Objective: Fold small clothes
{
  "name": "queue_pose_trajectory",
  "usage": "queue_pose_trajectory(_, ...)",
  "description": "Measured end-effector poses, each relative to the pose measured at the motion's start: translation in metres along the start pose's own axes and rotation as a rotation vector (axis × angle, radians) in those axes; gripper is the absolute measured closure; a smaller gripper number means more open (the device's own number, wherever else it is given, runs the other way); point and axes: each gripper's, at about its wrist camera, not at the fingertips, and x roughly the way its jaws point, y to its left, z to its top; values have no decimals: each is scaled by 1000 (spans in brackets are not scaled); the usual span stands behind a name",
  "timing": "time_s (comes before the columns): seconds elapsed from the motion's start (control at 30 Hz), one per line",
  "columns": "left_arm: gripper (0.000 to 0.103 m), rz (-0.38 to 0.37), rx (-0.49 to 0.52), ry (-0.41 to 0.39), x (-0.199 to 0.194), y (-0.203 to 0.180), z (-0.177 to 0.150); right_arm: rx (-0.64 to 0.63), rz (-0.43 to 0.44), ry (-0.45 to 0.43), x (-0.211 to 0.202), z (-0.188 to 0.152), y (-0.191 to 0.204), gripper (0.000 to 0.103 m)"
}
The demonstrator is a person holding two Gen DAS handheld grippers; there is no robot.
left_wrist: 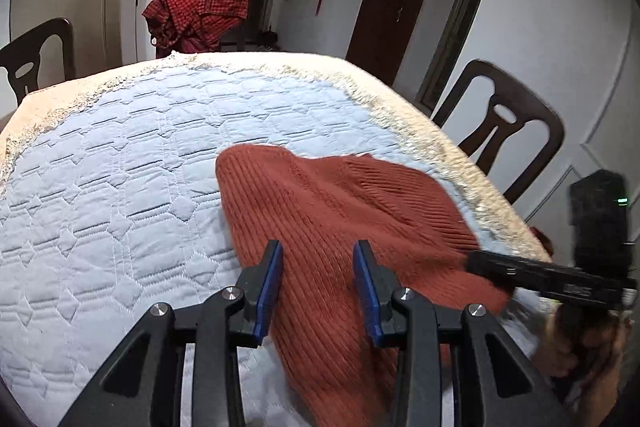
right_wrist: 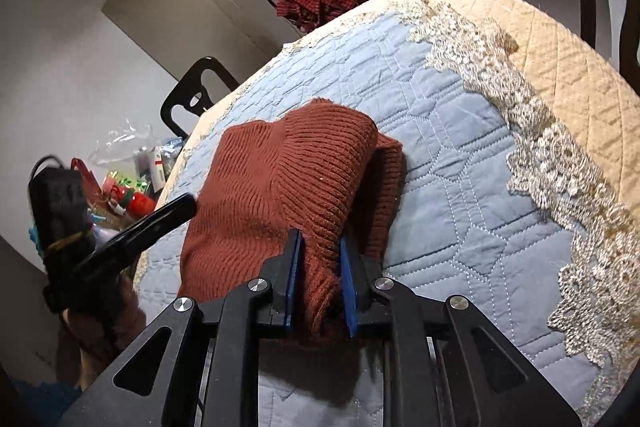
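Observation:
A rust-red ribbed knit garment (left_wrist: 320, 203) lies on the blue quilted table cover (left_wrist: 120, 155), toward its right side. My left gripper (left_wrist: 320, 267) hovers over the garment's near part, pads apart, the knit running flat beneath and between them. In the right wrist view my right gripper (right_wrist: 320, 267) is shut on a fold of the garment (right_wrist: 280, 163), lifting its edge so that one layer curls over another. The right gripper (left_wrist: 476, 261) reaches in at the garment's right edge. The left gripper (right_wrist: 188, 205) shows as a black finger at the garment's left edge.
A lace border (right_wrist: 532, 147) and a beige rim (right_wrist: 560, 59) edge the table. Dark wooden chairs (left_wrist: 504, 131) stand around it; a red checked cloth (left_wrist: 200, 11) hangs over the far one. Bags and small clutter (right_wrist: 132, 183) sit beyond the table's left edge.

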Motion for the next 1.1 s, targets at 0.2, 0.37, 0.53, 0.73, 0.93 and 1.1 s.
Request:
queue_pose_trajectory(0.2,58,26,48,29,13,-9,-5,-30,-42,-92,-20,11,9,84)
queue_pose_trajectory(0.37,57,23,49,30,15,-8,-4,-70,-54,-122,-17,29,20,84)
queue_pose_trajectory(0.53,55,19,42,31,19,-7,-3,-92,-89,-55,20,34,17,84)
queue_pose_trajectory(0.73,53,12,37,28,22,-4,-2,-36,-64,-25,33,32,-7,84)
queue_pose_trajectory(0.93,53,-28,2,-6,-5,2,-7,-97,-99,-53,10,26,12,84)
queue_pose_trajectory(1.1,58,-56,6,-18,-28,1,-23,-177,-54,-62,-11,5,31,84)
